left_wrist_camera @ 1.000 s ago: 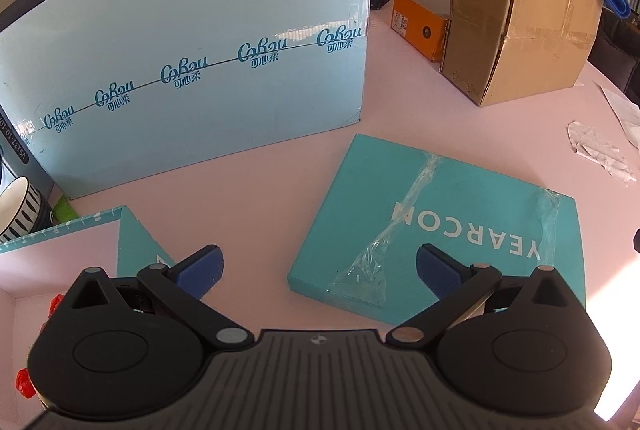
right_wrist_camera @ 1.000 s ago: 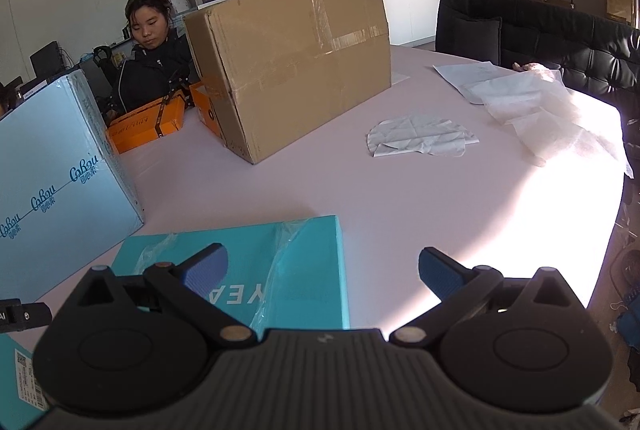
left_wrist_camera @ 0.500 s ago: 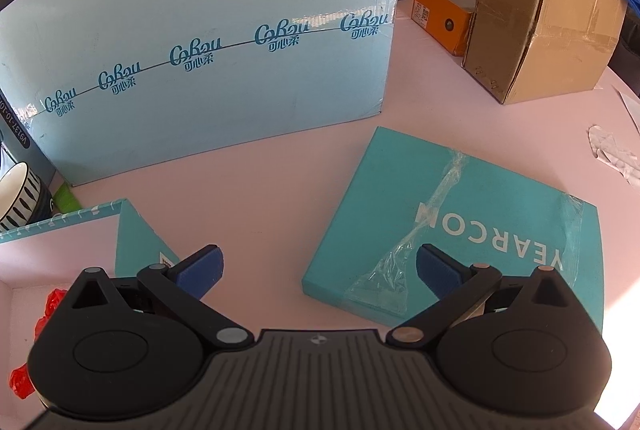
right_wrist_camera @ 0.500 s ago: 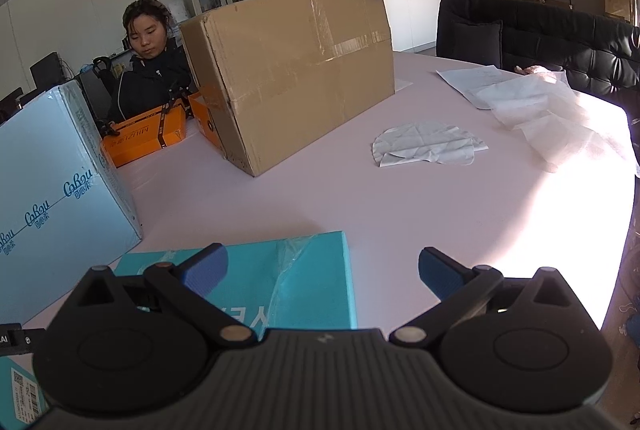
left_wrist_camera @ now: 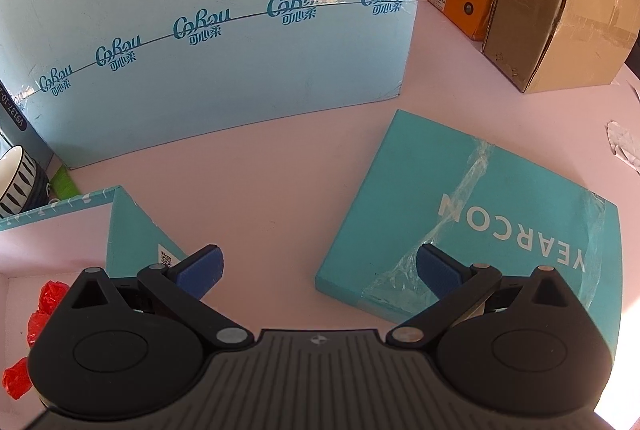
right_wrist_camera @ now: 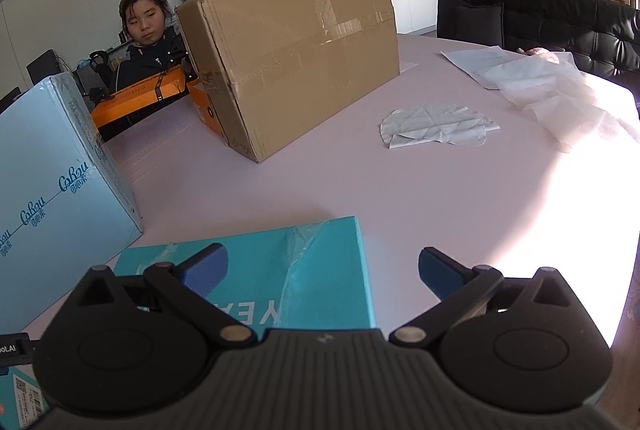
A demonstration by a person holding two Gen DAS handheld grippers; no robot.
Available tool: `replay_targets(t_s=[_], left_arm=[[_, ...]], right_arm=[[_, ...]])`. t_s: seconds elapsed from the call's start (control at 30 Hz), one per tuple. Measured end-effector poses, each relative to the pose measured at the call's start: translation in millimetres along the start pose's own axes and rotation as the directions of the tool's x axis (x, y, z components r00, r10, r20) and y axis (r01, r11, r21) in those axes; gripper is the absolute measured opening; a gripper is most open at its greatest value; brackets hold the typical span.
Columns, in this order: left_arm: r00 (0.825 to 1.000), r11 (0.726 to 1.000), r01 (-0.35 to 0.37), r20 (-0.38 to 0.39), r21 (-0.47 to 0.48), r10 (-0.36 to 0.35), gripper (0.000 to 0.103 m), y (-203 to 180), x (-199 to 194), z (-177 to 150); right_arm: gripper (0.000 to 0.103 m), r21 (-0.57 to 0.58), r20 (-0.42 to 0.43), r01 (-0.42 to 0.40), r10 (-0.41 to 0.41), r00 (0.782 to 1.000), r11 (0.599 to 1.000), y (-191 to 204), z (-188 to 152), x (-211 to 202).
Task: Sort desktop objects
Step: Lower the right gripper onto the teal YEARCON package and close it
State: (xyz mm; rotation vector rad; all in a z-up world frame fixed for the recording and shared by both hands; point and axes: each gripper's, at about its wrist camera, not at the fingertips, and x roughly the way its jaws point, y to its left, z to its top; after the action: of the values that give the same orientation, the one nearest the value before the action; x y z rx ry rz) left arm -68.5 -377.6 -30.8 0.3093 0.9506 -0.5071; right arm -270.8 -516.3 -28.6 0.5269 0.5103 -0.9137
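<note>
Compared with 1 second ago, the left gripper [left_wrist_camera: 318,268] sits closer to the light blue carton [left_wrist_camera: 216,41], jaws spread and empty. Its right fingertip overlaps the teal lid [left_wrist_camera: 480,213] at lower right; the open teal box [left_wrist_camera: 120,226] with red items [left_wrist_camera: 50,294] lies lower left. The right gripper [right_wrist_camera: 322,268] is likewise released, above the lid's edge.

Two teal boxes [left_wrist_camera: 472,213] [left_wrist_camera: 132,230], one pale-blue carton [left_wrist_camera: 208,41], one brown carton [left_wrist_camera: 560,13], one striped cup [left_wrist_camera: 18,181].
</note>
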Motion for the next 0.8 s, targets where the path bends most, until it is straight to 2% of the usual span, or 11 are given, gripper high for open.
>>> replay_targets(t_s=[0.3, 0.67, 0.8], left_arm=[[0.999, 1.0, 0.017, -0.027, 0.018, -0.016, 0.103, -4, 12, -1], [0.999, 1.0, 0.028, -0.033, 0.002, -0.028, 0.103, 3, 16, -2], [0.999, 0.999, 0.032, -0.037, 0.006, -0.032, 0.103, 2, 17, -1]], right_arm=[[0.103, -0.015, -0.013, 0.035, -0.035, 0.999, 0.999, 8, -2, 6], [0.103, -0.076, -0.026, 0.019, -0.021, 0.999, 0.997, 25, -5, 12], [0.103, -0.114, -0.026, 0.05, -0.053, 0.998, 0.992, 33, -8, 15]])
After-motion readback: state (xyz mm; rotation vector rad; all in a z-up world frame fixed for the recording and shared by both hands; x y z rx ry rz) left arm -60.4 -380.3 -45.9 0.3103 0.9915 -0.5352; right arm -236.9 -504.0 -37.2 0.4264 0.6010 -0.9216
